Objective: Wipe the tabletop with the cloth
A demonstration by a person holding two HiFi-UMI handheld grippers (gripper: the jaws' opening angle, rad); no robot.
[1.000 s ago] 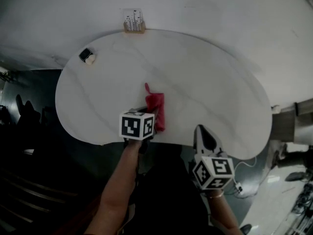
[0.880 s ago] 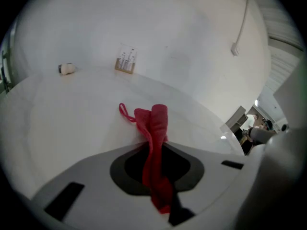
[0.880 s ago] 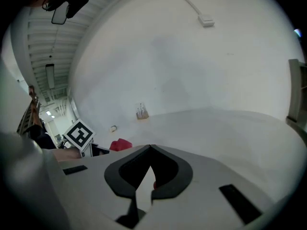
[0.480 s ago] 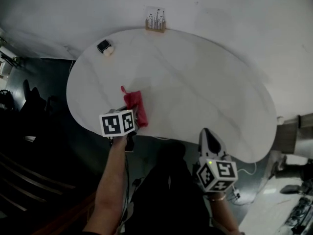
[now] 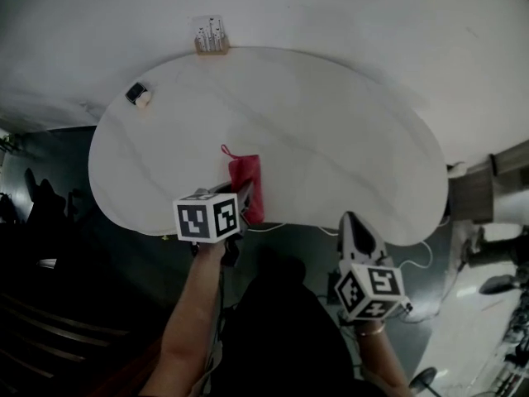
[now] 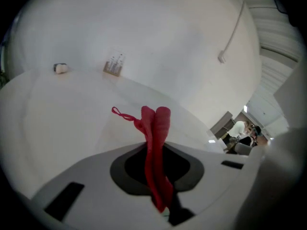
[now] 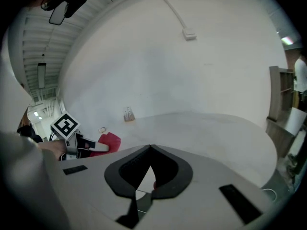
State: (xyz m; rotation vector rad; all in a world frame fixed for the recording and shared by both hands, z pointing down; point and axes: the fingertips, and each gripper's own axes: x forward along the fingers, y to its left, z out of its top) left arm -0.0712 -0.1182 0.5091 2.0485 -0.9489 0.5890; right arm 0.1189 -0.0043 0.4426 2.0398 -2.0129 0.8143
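Room: white wall behind, dark floor below; pale rounded counter butts against the wall.
Cloth: red cloth, bunched into one long narrow fold. It lies on the counter close to the near edge, left of centre, with a thin loop poking out at its far end.
Left tongs: left tongs clamped on the near end of the cloth; the fold runs straight between the jaws. Tips sit right at the counter's near rim.
Right tongs: right tongs have jaws together with nothing between them. Held off the counter beside its near edge, well apart from the cloth.
Clutter: small stand at the far edge by the wall, small dark-and-white thing at far left. Both well apart from the cloth.
Progress: my read is mid-wipe at the near edge; most of the top lies beyond the cloth.
Risk, coverage: a bunched cloth makes only a narrow strip of contact, so I'd expect streaks and missed bands.
Risk, grip: held at one end only, so drag on a push stroke could fold it under or pull it out.
Risk, edge: a pull toward me drops the cloth off the rim.
Risk, clutter: a wide sweep far left could knock the small thing off.
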